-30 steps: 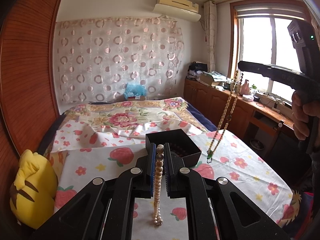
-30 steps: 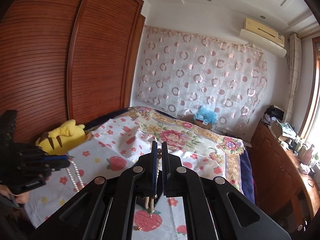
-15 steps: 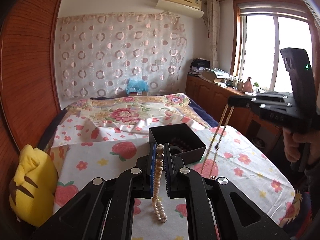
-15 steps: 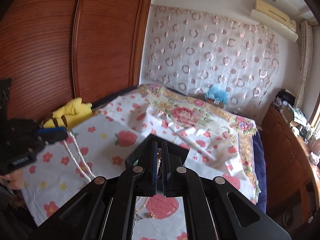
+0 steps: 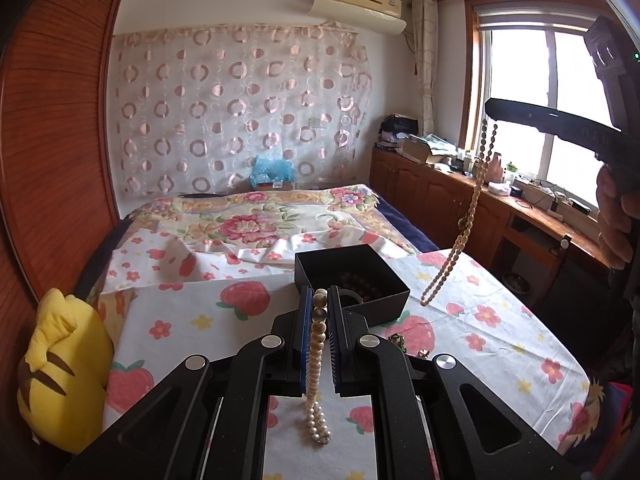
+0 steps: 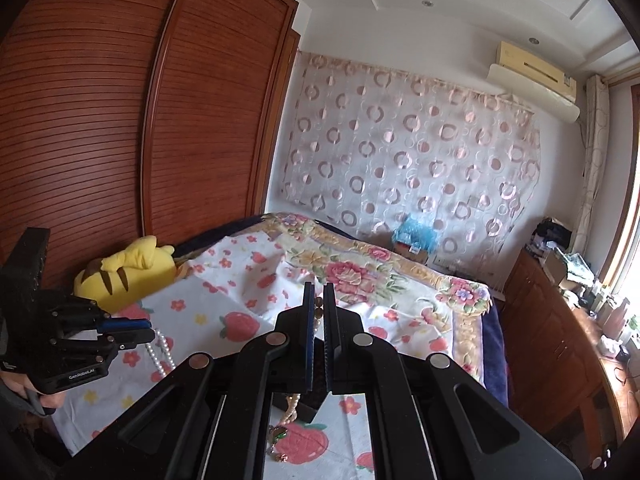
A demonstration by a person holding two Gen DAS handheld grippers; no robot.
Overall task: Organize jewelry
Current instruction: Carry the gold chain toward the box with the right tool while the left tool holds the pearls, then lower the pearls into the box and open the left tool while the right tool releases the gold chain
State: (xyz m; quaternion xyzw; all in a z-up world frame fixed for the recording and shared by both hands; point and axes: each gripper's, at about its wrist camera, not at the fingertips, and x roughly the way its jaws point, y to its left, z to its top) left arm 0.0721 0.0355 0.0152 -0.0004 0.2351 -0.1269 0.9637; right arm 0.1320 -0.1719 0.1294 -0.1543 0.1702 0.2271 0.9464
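Note:
My left gripper [image 5: 320, 300] is shut on a white pearl strand [image 5: 314, 360] that hangs down between its fingers to the strawberry-print sheet. Just beyond it sits an open black box [image 5: 380, 280] with dark beads inside. At the right, my right gripper [image 5: 491, 106] is held high, shut on a tan bead necklace [image 5: 472, 208] whose lower end dangles to the right of the box. In the right wrist view the right gripper [image 6: 319, 300] pinches those beads [image 6: 318, 312]. The left gripper [image 6: 146, 329] and its pearls [image 6: 160, 354] show at the left.
A small green trinket [image 5: 396, 338] and another tiny piece [image 5: 424, 354] lie on the sheet by the box. A yellow plush toy [image 5: 64, 372] lies at the bed's left edge against the wooden wardrobe [image 6: 120, 120]. Wooden cabinets [image 5: 440, 200] run under the window.
The right gripper dipped low and close with the bead necklace half a second ago, then rose again. The left gripper stayed put; its pearl strand only swung slightly.

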